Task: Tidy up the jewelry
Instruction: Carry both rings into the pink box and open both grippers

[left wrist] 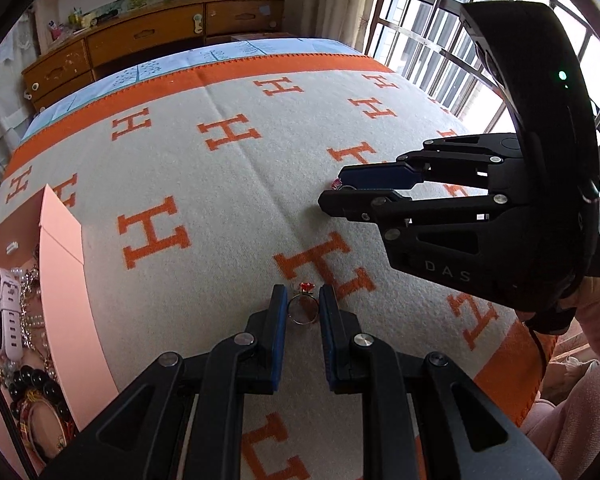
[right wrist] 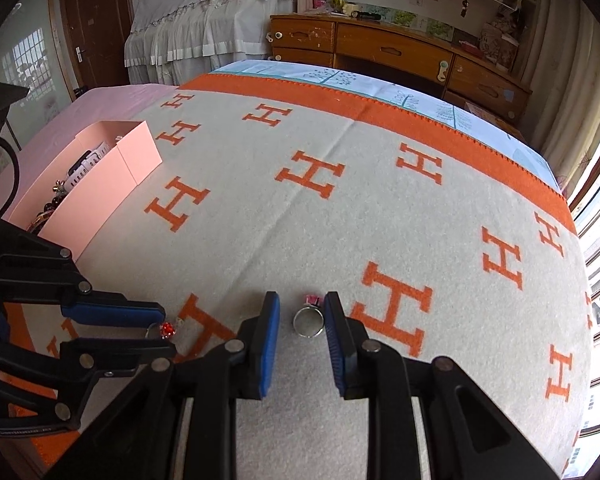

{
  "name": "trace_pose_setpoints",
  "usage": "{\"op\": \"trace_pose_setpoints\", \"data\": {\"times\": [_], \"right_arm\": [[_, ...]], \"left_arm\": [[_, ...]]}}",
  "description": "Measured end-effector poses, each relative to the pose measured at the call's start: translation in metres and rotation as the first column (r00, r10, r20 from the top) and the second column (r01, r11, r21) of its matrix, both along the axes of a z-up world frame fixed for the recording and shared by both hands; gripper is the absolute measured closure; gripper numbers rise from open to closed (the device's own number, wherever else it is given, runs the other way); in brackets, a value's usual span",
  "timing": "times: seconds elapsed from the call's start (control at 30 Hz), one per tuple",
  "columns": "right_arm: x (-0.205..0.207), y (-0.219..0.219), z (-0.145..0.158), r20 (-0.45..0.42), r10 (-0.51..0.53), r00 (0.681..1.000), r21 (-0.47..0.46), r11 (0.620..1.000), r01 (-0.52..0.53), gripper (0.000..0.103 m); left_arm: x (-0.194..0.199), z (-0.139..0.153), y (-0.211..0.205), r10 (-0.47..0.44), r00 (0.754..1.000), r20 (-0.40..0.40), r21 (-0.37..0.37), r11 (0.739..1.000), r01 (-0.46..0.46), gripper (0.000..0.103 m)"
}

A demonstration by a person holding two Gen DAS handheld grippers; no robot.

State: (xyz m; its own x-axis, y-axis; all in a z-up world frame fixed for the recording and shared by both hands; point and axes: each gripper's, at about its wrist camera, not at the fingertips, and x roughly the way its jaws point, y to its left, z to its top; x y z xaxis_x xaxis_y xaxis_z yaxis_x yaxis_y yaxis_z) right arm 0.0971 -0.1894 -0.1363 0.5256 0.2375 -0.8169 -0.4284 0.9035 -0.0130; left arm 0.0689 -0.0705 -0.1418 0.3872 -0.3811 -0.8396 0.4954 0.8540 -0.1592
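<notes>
A silver ring with a red stone (left wrist: 305, 288) stands between the blue pads of my left gripper (left wrist: 302, 297), which is shut on its band just above the blanket. From the right wrist view the same red ring (right wrist: 166, 330) shows at the left gripper's (right wrist: 168, 331) tips. A second silver ring with a pink stone (right wrist: 312, 300) lies between the pads of my right gripper (right wrist: 302, 305). It sits close to the right pad, with a gap at the left pad. The left wrist view shows that pink ring (left wrist: 336, 184) at the right gripper's (left wrist: 332, 190) tips.
An open pink box (left wrist: 60, 260) (right wrist: 116, 176) holding watch straps, bead bracelets and chains sits on the left of the cream and orange blanket (left wrist: 204, 240). A wooden dresser (right wrist: 400, 52) stands beyond the bed, barred windows (left wrist: 440, 20) to the right. A pink sleeve (left wrist: 580, 420) is at the lower right.
</notes>
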Motion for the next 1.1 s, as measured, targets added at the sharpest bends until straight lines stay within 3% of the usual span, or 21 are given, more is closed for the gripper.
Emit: {"op": "trace_pose_setpoints", "data": {"times": [0.33,0.4,0.43,0.6,0.8,1.1], "right_arm": [[0.001,0.0,0.001,-0.012,-0.05,0.999,0.004,0.999,0.05,0.089],[0.0,0.001,0.002,-0.017,-0.059,0.998,0.009,0.998,0.059,0.09],[-0.001,0.001,0.002,-0.017,-0.064,0.998,0.013,0.998,0.064,0.095],[-0.005,0.009,0.004,-0.049,-0.064,0.997,0.044,0.997,0.066,0.096],[-0.019,0.035,0.018,-0.049,-0.011,0.999,0.092,0.996,0.016,0.096],[-0.046,0.09,0.076,0.022,0.167,0.986,0.222,0.961,-0.167,0.095]], "left_arm": [[-0.018,0.031,0.035,0.144,0.989,0.029,-0.149,0.979,-0.138,0.089],[-0.023,0.039,0.041,0.156,0.987,0.04,-0.159,0.976,-0.148,0.089],[-0.025,0.044,0.045,0.162,0.986,0.047,-0.159,0.975,-0.153,0.089],[-0.037,0.061,0.068,0.215,0.974,0.072,-0.16,0.966,-0.202,0.089],[-0.047,0.072,0.101,0.296,0.952,0.074,-0.169,0.945,-0.281,0.089],[-0.049,0.08,0.157,0.432,0.899,0.076,-0.168,0.894,-0.416,0.089]]}}
